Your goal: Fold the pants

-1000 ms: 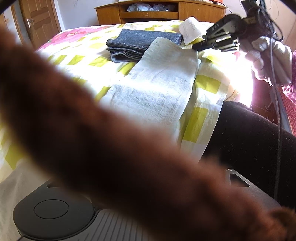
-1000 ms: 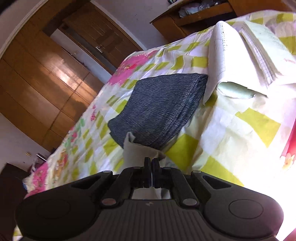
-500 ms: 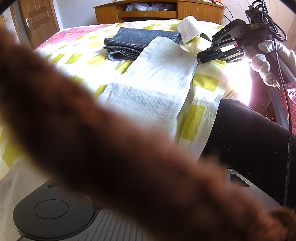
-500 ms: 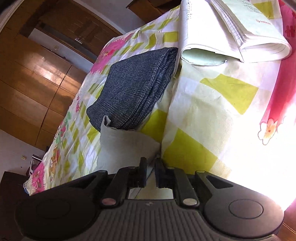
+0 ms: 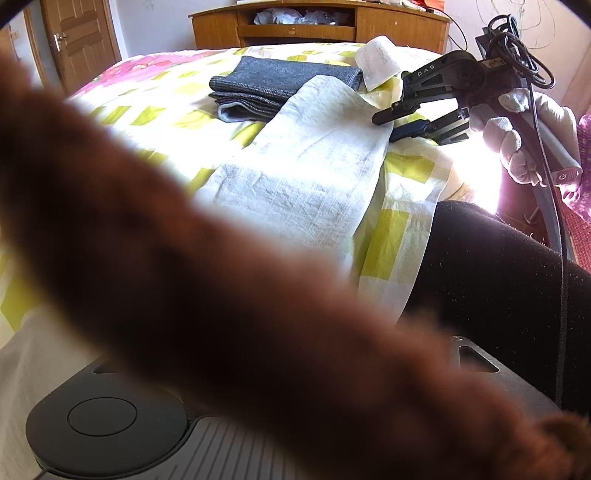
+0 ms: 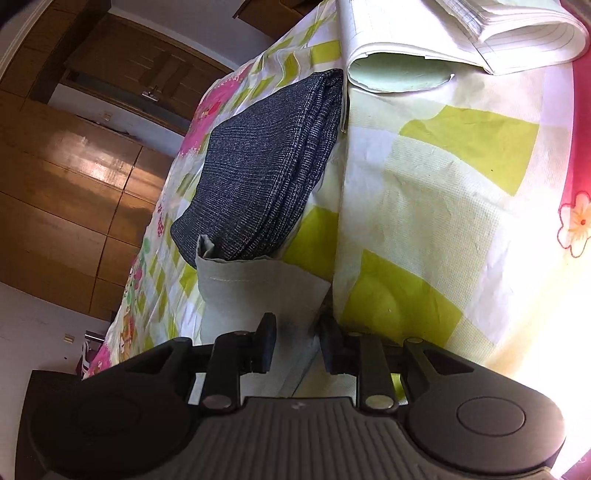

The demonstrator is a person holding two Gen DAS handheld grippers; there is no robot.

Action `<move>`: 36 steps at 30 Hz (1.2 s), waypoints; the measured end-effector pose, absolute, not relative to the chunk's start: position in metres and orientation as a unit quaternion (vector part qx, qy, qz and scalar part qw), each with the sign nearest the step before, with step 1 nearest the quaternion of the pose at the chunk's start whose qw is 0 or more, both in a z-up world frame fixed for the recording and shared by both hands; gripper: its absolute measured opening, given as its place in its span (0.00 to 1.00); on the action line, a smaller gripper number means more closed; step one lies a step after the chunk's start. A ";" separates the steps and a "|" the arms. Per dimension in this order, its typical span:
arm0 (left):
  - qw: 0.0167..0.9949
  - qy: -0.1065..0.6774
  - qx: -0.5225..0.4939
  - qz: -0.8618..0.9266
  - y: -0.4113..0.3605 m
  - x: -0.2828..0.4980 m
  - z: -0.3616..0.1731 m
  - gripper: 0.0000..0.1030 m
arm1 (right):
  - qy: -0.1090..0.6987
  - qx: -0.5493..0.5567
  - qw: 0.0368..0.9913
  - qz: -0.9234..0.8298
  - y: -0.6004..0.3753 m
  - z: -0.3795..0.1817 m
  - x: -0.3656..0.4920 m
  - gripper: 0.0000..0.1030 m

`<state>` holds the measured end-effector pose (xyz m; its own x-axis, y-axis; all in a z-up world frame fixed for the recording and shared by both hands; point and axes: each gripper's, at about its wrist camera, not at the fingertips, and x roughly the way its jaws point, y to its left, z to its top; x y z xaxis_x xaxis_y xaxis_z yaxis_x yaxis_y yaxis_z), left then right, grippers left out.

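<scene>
A: Right gripper (image 6: 295,341) state?

B: Jaws spread, just been opening — hem of the pale grey-beige linen pants (image 6: 258,291) in the gap between them, pads not pressing on it. Seen from the left wrist view too: right gripper (image 5: 400,120) at upper right, fingers apart at the edge of the cloth, held by a white-gloved hand (image 5: 524,140).

A: Pants location?

B: Pale pants (image 5: 306,173) flat on the yellow-green checked bedsheet (image 5: 402,229), running from frame centre up toward upper right. Far end lapped over the folded dark grey woven pants (image 5: 273,83) near top centre. In the right wrist view the dark stack (image 6: 258,173) sits centre-left, pale hem touching its near edge.

A: Left gripper?

B: Cannot tell — blurred reddish-brown furry band (image 5: 229,295) across the lens, fingers hidden. Only the black housing visible at bottom.

A: Anything else?

B: Open lined paper notebook (image 6: 461,33) at top right, beside the dark stack. Wooden headboard shelf (image 5: 317,26) along the top of the left view. Person's black-clad leg (image 5: 498,277) at right, against the bed edge.
</scene>
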<state>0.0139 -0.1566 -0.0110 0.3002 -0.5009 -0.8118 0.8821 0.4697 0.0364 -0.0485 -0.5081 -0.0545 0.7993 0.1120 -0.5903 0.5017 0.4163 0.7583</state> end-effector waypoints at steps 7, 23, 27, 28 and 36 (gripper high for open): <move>0.768 0.382 0.249 -0.450 -0.158 0.013 -0.010 0.65 | 0.240 0.546 0.796 -0.106 -0.507 -0.045 -0.063 0.24; 0.766 0.383 0.252 -0.450 -0.159 0.014 -0.012 0.65 | 0.294 0.496 0.812 -0.090 -0.495 -0.042 -0.047 0.51; 0.769 0.382 0.251 -0.447 -0.158 0.016 -0.011 0.65 | 0.301 0.489 0.814 -0.085 -0.493 -0.040 -0.043 0.57; 0.769 0.383 0.250 -0.448 -0.158 0.016 -0.011 0.65 | 0.301 0.487 0.815 -0.082 -0.493 -0.038 -0.044 0.57; 0.769 0.384 0.245 -0.448 -0.156 0.020 -0.013 0.65 | 0.300 0.472 0.823 -0.096 -0.497 -0.043 -0.045 0.57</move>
<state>0.0198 -0.1557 -0.0132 0.3037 -0.5002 -0.8109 0.8775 0.4785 0.0335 -0.0448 -0.4974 -0.0434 0.8010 0.1251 -0.5854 0.4423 0.5353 0.7196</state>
